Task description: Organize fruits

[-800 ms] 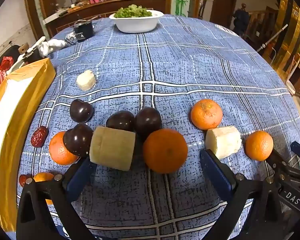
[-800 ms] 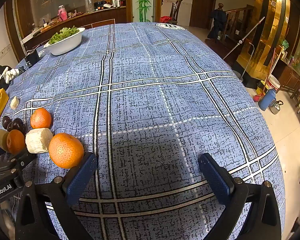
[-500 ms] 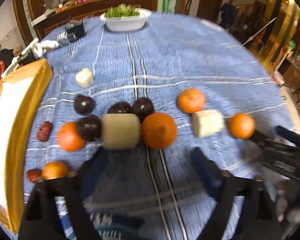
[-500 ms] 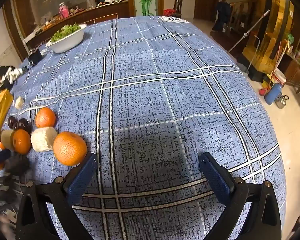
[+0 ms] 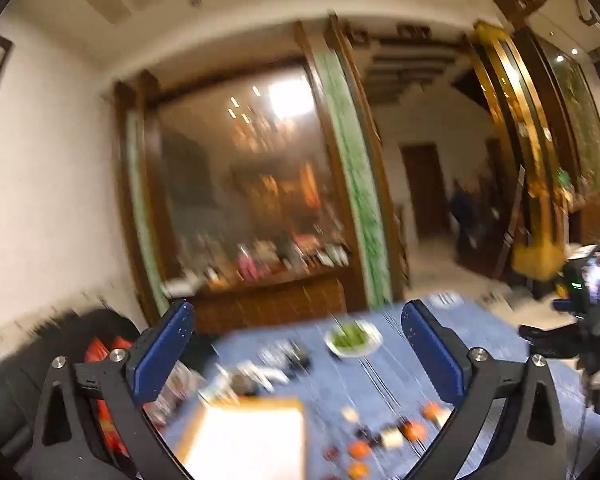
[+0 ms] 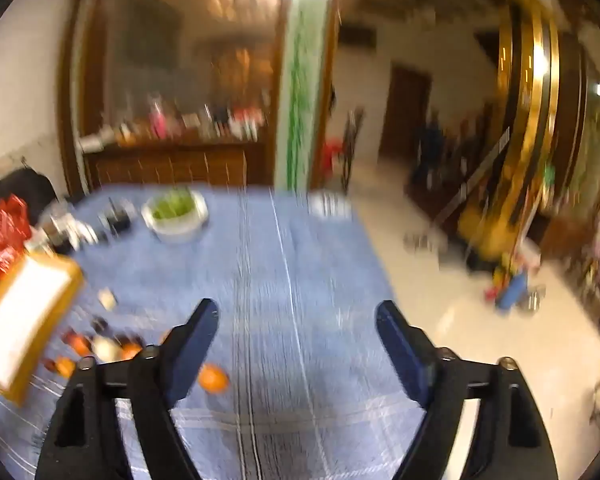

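Note:
Both views are blurred by motion. My left gripper (image 5: pixel 296 320) is open and empty, raised high and far back from the table. The fruits (image 5: pixel 384 436) lie small in a row on the blue tablecloth (image 5: pixel 380 380): oranges, dark plums and pale chunks. My right gripper (image 6: pixel 296 316) is open and empty, also lifted above the table. In the right wrist view the fruit row (image 6: pixel 100 346) lies at the lower left, and one orange (image 6: pixel 213 377) sits apart just right of the left finger.
A gold-rimmed box with a white inside (image 5: pixel 244 436) stands left of the fruits; it also shows in the right wrist view (image 6: pixel 24 312). A white bowl of greens (image 6: pixel 176 216) sits at the far side. The table edge and tiled floor (image 6: pixel 440 320) are on the right.
Both grippers have risen and pulled far back from the fruits and tilted up, so the room fills the views. Both stay open and empty. The fruits have not moved.

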